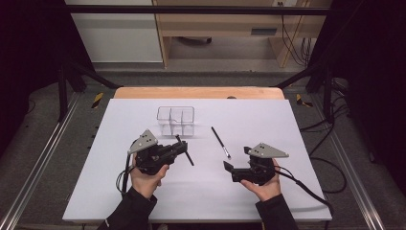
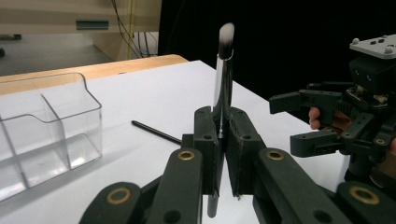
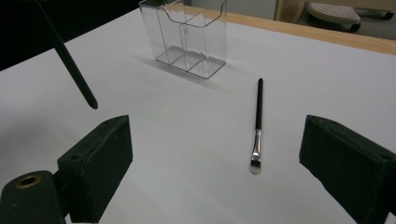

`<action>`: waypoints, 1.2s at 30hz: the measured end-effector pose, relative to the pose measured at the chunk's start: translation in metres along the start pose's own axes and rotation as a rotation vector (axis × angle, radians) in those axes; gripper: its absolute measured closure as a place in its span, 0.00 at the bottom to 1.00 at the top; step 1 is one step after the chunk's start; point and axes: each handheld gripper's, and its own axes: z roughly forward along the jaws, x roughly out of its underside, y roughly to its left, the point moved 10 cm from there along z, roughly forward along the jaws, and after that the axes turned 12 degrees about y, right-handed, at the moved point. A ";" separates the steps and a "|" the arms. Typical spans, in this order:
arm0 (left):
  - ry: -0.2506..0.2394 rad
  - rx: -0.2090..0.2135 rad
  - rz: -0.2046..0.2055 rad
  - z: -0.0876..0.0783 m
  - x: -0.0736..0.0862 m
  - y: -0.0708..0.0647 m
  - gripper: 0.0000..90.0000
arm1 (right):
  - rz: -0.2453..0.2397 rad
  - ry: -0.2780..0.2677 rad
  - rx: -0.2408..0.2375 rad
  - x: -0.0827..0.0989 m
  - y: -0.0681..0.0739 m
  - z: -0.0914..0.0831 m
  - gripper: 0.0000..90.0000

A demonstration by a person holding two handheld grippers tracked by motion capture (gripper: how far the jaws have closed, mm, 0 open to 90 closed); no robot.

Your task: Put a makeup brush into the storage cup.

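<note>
A: Left gripper (image 2: 219, 154) clamps the black-handled fluffy makeup brush (image 2: 223, 79); right gripper (image 3: 210, 163) gapes, holding nothing.
B: Flat silver-ferruled black brush (image 3: 257, 126) lies beyond; clear plastic divided organizer (image 3: 187, 37) looks empty, probably. Both left.

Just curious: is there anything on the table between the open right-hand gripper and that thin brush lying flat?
Nothing. In the right gripper view, only bare white table lies between the right gripper and the flat brush.

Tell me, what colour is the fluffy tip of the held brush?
White tip, dark at its base; left gripper view.
</note>
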 end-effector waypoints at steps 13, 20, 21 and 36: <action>0.004 -0.049 0.016 -0.011 -0.017 0.014 0.92 | 0.020 0.023 0.041 0.006 -0.016 -0.003 0.09; 0.012 -0.061 0.025 -0.012 -0.026 0.019 0.92 | 0.030 0.029 0.055 0.009 -0.022 -0.005 0.08; 0.014 -0.063 0.027 -0.012 -0.027 0.020 0.92 | 0.031 0.028 0.057 0.009 -0.023 -0.005 0.08; 0.017 -0.102 0.048 -0.012 -0.057 0.031 0.92 | 0.031 0.034 0.073 0.010 -0.028 -0.006 0.07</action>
